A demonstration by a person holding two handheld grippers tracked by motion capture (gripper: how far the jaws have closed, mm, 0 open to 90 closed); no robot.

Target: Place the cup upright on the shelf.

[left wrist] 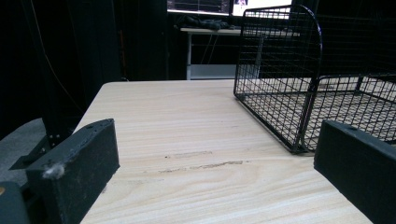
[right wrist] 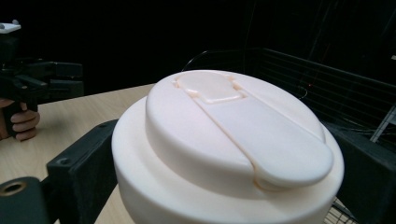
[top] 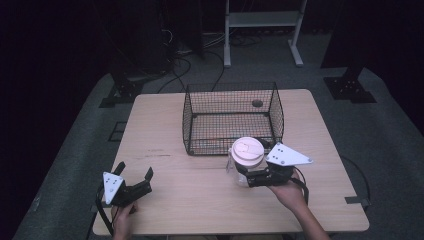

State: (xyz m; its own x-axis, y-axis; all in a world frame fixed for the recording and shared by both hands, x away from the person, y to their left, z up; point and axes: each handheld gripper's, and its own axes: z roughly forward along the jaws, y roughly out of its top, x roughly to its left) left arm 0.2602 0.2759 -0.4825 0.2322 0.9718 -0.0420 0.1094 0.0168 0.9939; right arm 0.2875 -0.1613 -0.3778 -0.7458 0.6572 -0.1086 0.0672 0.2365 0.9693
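My right gripper (top: 242, 174) is shut on a clear container (top: 235, 167) with a wide white lid (top: 247, 150), just in front of the black wire basket (top: 230, 86). In the right gripper view the lid (right wrist: 224, 135) sits between the two black jaws, and the basket wall (right wrist: 327, 84) stands behind it. I cannot tell whether the container rests on the table or hangs above it. My left gripper (top: 135, 170) is open near the table's front left corner with nothing between its jaws. The left gripper view shows bare wood between its jaws and the basket (left wrist: 280, 70) to the right.
The wooden table (top: 165, 125) has its front edge close to both hands. A small dark round spot (top: 257, 103) shows at the back of the basket. In the right gripper view, the other gripper (right wrist: 42, 77) and the hand holding it are far left.
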